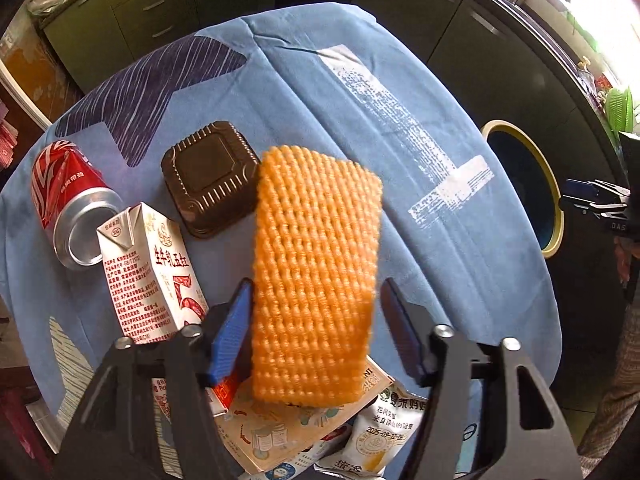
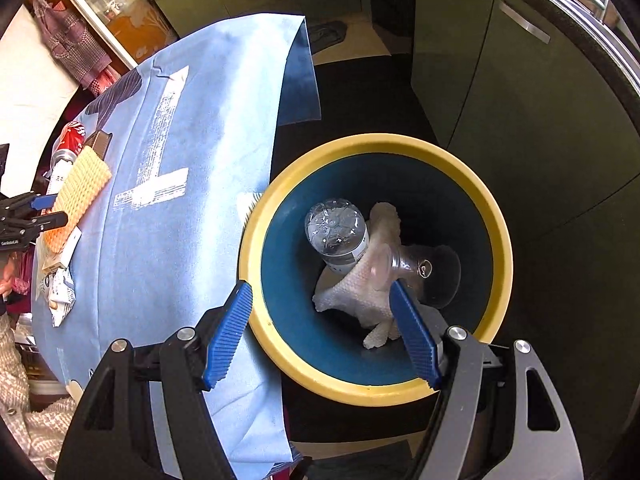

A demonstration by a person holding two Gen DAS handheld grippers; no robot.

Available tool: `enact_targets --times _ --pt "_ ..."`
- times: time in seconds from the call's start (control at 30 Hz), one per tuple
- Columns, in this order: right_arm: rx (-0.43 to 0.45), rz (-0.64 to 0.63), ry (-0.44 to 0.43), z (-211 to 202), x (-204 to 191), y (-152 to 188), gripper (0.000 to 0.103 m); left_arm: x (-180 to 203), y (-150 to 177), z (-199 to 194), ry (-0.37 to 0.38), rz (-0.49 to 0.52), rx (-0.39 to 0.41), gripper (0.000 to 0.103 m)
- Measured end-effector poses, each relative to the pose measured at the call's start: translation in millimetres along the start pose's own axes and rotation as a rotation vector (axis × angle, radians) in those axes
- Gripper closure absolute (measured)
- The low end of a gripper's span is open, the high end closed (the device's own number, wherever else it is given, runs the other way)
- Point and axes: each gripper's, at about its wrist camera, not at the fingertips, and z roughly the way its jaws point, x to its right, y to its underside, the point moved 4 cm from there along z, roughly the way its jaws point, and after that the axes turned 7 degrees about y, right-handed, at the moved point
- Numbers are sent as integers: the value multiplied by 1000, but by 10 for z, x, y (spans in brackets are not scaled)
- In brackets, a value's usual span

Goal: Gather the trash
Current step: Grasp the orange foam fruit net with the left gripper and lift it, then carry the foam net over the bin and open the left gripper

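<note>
My left gripper (image 1: 316,304) has its blue pads on both sides of an orange foam net sleeve (image 1: 316,272), which is lifted above the table; the left pad touches it and the right pad stands a little apart. The sleeve also shows in the right wrist view (image 2: 78,196). My right gripper (image 2: 320,312) is open and empty above the yellow-rimmed blue bin (image 2: 496,216). In the bin lie a clear plastic bottle (image 2: 336,236), a clear plastic cup (image 2: 404,264) and a white foam net (image 2: 368,292).
On the blue tablecloth (image 1: 360,128) lie a red cola can (image 1: 68,196), a milk carton (image 1: 152,272), a brown plastic lid (image 1: 210,178), a paper box (image 1: 280,432) and snack wrappers (image 1: 384,436). The bin (image 1: 552,184) stands off the table's right side. Dark cabinets are behind.
</note>
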Motion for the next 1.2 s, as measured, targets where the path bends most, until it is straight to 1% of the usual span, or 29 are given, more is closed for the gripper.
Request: enact_targets --times 0.03,0.07,0.1,0.13,0.2,0.23,0.27,0.4,0.53,0.6,0.73,0.83,0.9,1.03,1.2 --pt "-2 0 -1 5 5 -5 32 9 6 12 4 7 -5 53" --pt "-2 1 -1 8 9 -6 32 16 12 18 5 12 -6 57" --pt "-1 2 -2 8 14 -5 32 30 15 21 5 19 -3 65" --pt "-1 3 -4 8 16 -3 32 48 19 14 5 29 1 68" --pt "0 5 -4 7 24 -3 32 89 21 -7 9 46 12 85" --pt "2 5 -4 2 26 -3 32 108 4 -15 9 54 18 89" --pt "4 5 -5 -5 25 -1 32 138 -8 -32 8 66 28 90" --pt "14 4 -9 -52 21 15 32 307 -13 -200 29 112 63 91" --pt "38 9 -5 -154 48 55 32 569 7 -412 52 174 103 91" --pt "47 18 20 -212 91 89 32 772 20 -492 64 218 115 91" --pt "78 43 53 -349 224 185 32 1329 -140 -478 94 310 109 91" --pt "100 61 53 -455 336 292 32 1777 -271 -323 133 362 86 91" --pt "111 75 58 -519 415 365 32 2097 -386 -153 165 392 56 91" --pt "131 93 52 -643 542 519 32 2629 -613 263 170 442 21 91" --pt "154 110 57 -788 691 694 32 3041 -871 865 163 423 -45 89"
